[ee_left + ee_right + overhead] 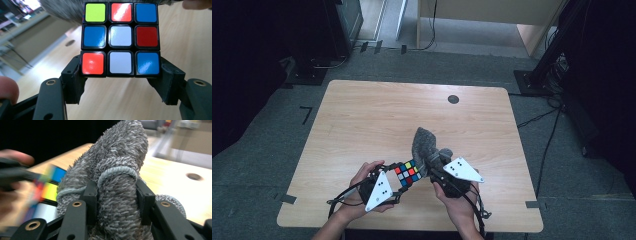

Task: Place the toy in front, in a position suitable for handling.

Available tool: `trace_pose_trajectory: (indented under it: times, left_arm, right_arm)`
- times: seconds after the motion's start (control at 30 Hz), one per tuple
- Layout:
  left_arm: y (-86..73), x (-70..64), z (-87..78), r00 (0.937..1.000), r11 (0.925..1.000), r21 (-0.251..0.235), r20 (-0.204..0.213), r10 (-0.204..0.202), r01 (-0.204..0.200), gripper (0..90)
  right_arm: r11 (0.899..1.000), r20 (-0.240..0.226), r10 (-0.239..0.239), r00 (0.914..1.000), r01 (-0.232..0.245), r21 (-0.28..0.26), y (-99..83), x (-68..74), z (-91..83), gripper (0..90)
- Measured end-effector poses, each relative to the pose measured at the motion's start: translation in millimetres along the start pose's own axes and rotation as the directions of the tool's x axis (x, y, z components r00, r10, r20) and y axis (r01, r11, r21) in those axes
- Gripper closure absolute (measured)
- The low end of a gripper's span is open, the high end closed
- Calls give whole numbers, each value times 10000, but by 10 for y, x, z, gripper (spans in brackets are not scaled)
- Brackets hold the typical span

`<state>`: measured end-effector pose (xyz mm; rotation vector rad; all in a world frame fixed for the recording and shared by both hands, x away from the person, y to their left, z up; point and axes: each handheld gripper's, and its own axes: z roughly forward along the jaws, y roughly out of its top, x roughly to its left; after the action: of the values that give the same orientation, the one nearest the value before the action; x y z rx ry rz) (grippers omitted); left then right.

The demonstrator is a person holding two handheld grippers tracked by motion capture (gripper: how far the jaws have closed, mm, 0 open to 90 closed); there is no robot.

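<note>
A scrambled puzzle cube with black edges is held above the wooden table, near its front middle. My left gripper is shut on its lower row, one jaw on each side. A grey fluffy cloth stands up just right of the cube and touches it. My right gripper is shut on a bunched fold of that cloth. The cube shows blurred at the left of the right gripper view.
A round cable hole sits near the table's far edge. A person's hands hold both grippers at the front edge. Dark stands and cables are on the floor around the table.
</note>
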<state>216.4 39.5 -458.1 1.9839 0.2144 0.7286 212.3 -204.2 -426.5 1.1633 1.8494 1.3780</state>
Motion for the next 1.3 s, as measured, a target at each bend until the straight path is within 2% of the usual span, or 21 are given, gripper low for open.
trace_pose_trajectory:
  times: [0.07, 0.13, 0.2, 0.43, 0.47, 0.53, 0.57, 0.6, 0.67, 0.7, 0.77, 0.87, 0.97, 1.0, 1.03, 1.07, 1.1, 1.13, 1.2, 1.27, 1.3]
  left_arm:
    - [11, -2, -14, 9998, 9999, -39, -159, 138, -139, 342]
    - [10, -4, -14, 9996, 9999, -34, -240, 168, -169, 342]
    - [17, -14, -19, 9994, 9997, -38, -252, 235, -236, 343]
    - [14, -99, 16, 9912, 9935, 300, -707, 1121, -1102, 342]
    - [-2, -138, 44, 9790, 9837, 619, -1057, 1746, -1687, 343]
    - [-15, -158, 60, 9712, 9765, 839, -1170, 2076, -1986, 343]
    - [-49, -220, 100, 9450, 9525, 1269, -1439, 2937, -2767, 343]
    - [-49, -220, 100, 9450, 9525, 1269, -1439, 2937, -2767, 343]
    - [-65, -281, 129, 9215, 9284, 1570, -1476, 3592, -3368, 343]
    - [-65, -305, 137, 9174, 9242, 1573, -1461, 3702, -3479, 343]
    - [-53, -321, 138, 9228, 9293, 1452, -1401, 3590, -3395, 343]
    - [-59, -311, 124, 9240, 9318, 1382, -1441, 3542, -3356, 343]
    - [-44, -287, 97, 9223, 9336, 1278, -1587, 3525, -3348, 343]
    - [-37, -278, 92, 9250, 9363, 1232, -1580, 3456, -3288, 343]
    - [-33, -262, 88, 9339, 9443, 1135, -1519, 3236, -3088, 343]
    - [-31, -205, 73, 9600, 9678, 837, -1321, 2470, -2375, 343]
    - [-28, -164, 59, 9750, 9807, 643, -1137, 1909, -1845, 343]
    - [-28, -164, 59, 9750, 9807, 643, -1137, 1909, -1845, 343]
    - [-22, -58, 23, 9972, 9984, 183, -512, 540, -531, 343]
    - [-30, 45, -17, 9989, 9989, -136, -117, -459, 458, 343]
    - [-39, 151, -55, 9883, 9877, -462, 388, -1477, 1494, 343]
  right_arm:
    - [9998, -64, 186, 9998, -186, -80, 3, -18, -14, 619]
    - [9968, -823, 466, 9955, -517, -608, 44, 3, -67, 617]
    - [9973, -1052, 244, 9942, -315, -668, 57, 57, -71, 617]
    - [9992, -113, -255, 9996, 259, 314, 7, -11, 18, 617]
    - [9997, -66, -208, 9998, 209, 156, 38, -42, -17, 618]
    - [9998, -148, -184, 9997, 186, 69, 61, -38, -39, 618]
    - [9995, -446, -286, 9986, 281, -107, 104, -5, -74, 617]
    - [9995, -446, -286, 9986, 281, -107, 104, -5, -74, 617]
    - [9987, -753, -494, 9959, 484, -151, 131, 48, -87, 617]
    - [9987, -930, -512, 9943, 507, -79, 132, 73, -79, 616]
    - [9980, -1119, -557, 9922, 589, 247, 107, 94, -33, 616]
    - [9934, -590, -373, 9976, 434, 1059, 16, -19, 77, 615]
    - [9932, -265, -171, 9995, 200, 1147, -7, -90, 80, 615]
    - [9954, -788, 518, 9955, -451, 841, 8, -135, 47, 614]
    - [9954, -788, 518, 9955, -451, 841, 8, -135, 47, 614]
    - [9958, -1477, 847, 9854, -786, 467, 34, -120, 18, 614]
    - [9964, -1604, 784, 9839, -723, 432, 40, -97, 15, 614]
    - [9964, -1604, 784, 9839, -723, 432, 40, -97, 15, 614]
    - [9961, -1319, 574, 9896, -480, 737, 15, -65, 61, 614]
    - [9941, -1247, 729, 9895, -620, 888, 5, -87, 70, 614]
    - [9908, -1031, 1056, 9890, -959, 950, 2, -145, 58, 614]
